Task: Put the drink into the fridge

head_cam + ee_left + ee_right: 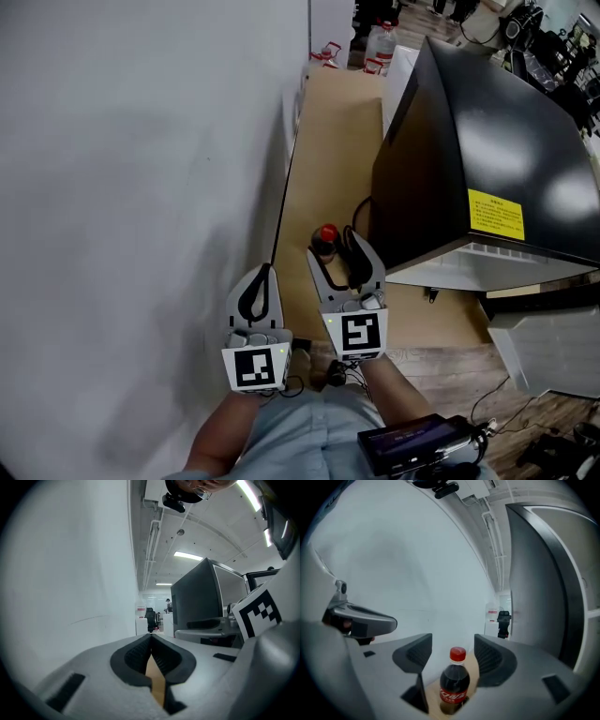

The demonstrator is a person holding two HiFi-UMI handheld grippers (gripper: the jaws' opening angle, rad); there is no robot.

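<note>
The drink, a dark cola bottle (325, 239) with a red cap, stands upright on a light wooden surface (333, 131) between the white wall and the black fridge (487, 150). My right gripper (337, 248) is open, and the bottle (455, 681) stands between its jaws without either pad touching it. The fridge (548, 573) rises just right of this gripper. My left gripper (263, 279) hovers beside the right one, close to the wall. It (151, 641) is shut, with nothing between its pads. The frames do not show the fridge's door.
The white wall (141, 187) runs along the left of the narrow wooden strip. A black cable (360, 214) lies by the fridge's corner. Several large water bottles (380, 42) stand at the far end. A black device (412, 445) hangs at the person's waist.
</note>
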